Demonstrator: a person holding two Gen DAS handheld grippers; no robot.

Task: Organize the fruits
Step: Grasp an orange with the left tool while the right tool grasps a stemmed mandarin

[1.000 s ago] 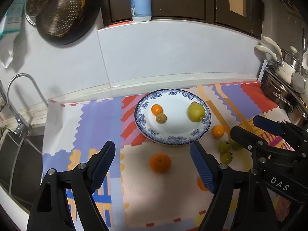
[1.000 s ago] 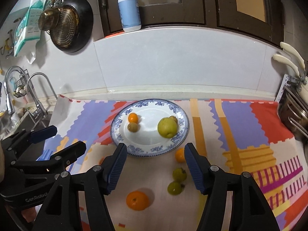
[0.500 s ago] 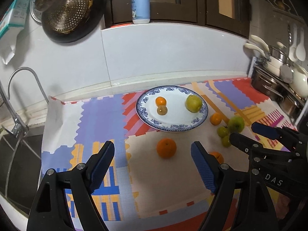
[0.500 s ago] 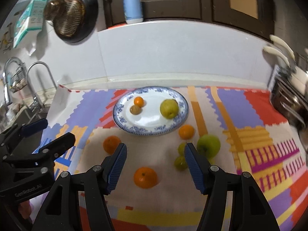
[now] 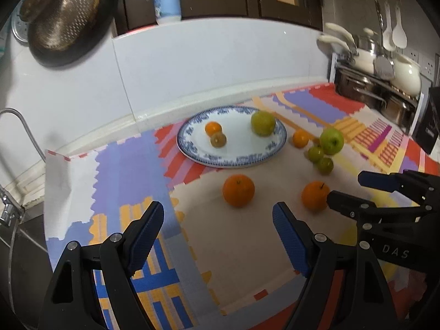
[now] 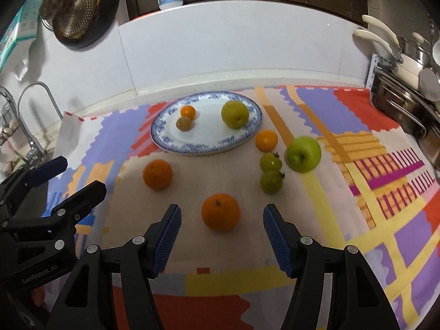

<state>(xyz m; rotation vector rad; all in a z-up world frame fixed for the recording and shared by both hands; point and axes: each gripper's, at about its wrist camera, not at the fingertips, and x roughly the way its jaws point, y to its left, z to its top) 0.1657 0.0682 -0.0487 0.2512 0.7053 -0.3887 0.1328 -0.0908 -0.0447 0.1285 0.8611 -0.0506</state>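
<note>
Right wrist view shows the right gripper [image 6: 220, 236] spread and empty just short of the near orange [image 6: 220, 216] on the mat [image 6: 357, 192], so I'd center it between the pads, close gently, then lift toward the plate [image 6: 165, 137]; left gripper [image 5: 217, 233] is spread too.

Left black two-finger claw with blue ribbed pads [image 5: 217, 236]: angled downward, jaws wide apart, nothing between them. Right black two-finger claw with blue ribbed pads [image 6: 221, 238]: angled downward beside it, jaws parted, pads [image 6: 277, 240] touching nothing.
</note>
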